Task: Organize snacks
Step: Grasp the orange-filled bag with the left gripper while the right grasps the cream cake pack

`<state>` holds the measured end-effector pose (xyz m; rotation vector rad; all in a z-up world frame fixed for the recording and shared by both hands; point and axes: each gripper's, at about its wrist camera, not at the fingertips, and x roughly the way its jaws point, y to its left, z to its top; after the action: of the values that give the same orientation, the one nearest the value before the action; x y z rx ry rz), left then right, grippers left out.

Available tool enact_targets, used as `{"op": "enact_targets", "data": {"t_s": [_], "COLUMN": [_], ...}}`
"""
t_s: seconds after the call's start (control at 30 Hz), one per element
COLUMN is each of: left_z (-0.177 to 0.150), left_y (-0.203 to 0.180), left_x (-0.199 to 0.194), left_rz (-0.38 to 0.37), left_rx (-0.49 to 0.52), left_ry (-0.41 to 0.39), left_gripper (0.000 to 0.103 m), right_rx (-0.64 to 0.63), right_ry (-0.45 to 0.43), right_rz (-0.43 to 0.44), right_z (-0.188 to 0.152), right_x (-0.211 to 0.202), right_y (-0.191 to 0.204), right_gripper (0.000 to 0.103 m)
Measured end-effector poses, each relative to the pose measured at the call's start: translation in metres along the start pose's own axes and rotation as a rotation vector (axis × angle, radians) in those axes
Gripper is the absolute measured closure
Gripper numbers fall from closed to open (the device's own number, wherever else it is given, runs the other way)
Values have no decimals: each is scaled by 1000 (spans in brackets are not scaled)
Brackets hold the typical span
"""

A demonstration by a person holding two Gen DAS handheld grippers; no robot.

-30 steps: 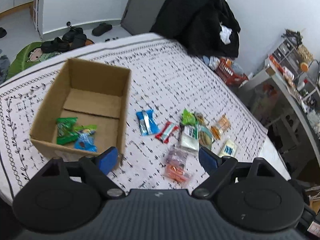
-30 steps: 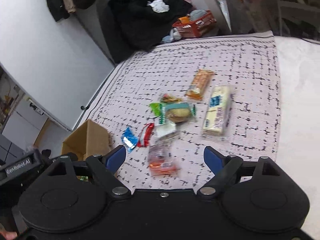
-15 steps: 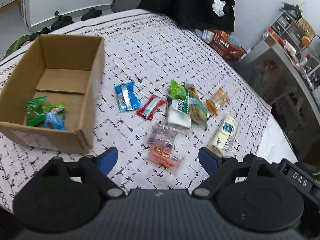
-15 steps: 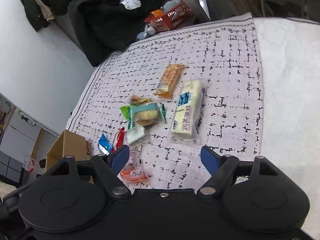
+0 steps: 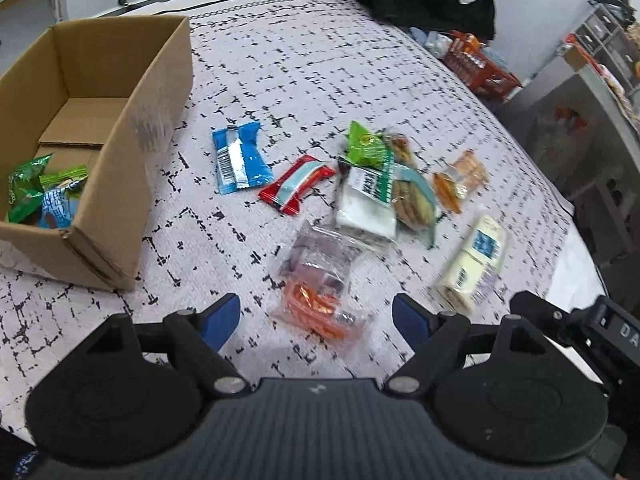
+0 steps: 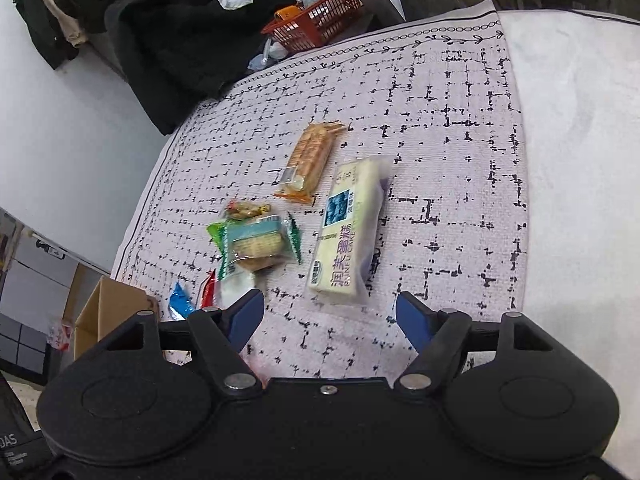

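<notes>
The left tongs (image 5: 316, 316) are hovering spread and empty over the clear packet with orange contents (image 5: 320, 280), which is lying on the patterned cloth (image 5: 280, 60) nearest to them. The right tongs (image 6: 330, 316) are likewise spread and empty, pointing at the pale yellow cake packet (image 6: 348, 232) just ahead.

The cardboard box (image 5: 120, 120) is sitting at the left of the cloth, already holding a few green and blue packets (image 5: 40, 196). Still lying loose are the blue wrapper (image 5: 240, 158), the red wrapper (image 5: 296, 184), a small overlapping heap of the green packet (image 5: 366, 144), the white packet (image 5: 366, 204) and the cookie packet (image 5: 414, 200), and the orange cracker packet (image 5: 460, 180) beyond.

The step in hand is probably a pick of one loose snack per side. To do it well, each pair of tongs should be coming down squarely over its own packet, straddling the narrow width rather than the length, and closing on the body, not the slippery film edge. The clear packet looks limp and crinkly, so a low, firm pinch near its middle seems safest. The two grippers are close together, so they should be keeping to separate targets.
</notes>
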<state>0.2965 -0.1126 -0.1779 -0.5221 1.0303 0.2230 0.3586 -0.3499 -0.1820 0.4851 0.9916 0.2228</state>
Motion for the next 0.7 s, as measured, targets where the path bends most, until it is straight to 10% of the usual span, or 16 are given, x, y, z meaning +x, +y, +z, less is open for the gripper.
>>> {"op": "enact_targets", "data": {"t_s": [0.53, 0.7], "left_z": [-11, -11], "left_y": [9, 8], "left_x": [35, 32], "left_rz": [81, 59], "left_rx": [-56, -48], "left_ry": [104, 79], "left_gripper": [29, 56], "right_rx": [5, -1], "right_ry": [36, 42], "right_rz": [-33, -63], "right_z": [20, 23], "right_x": [54, 67], "right_y": [1, 5], "right_gripper": [31, 39]}}
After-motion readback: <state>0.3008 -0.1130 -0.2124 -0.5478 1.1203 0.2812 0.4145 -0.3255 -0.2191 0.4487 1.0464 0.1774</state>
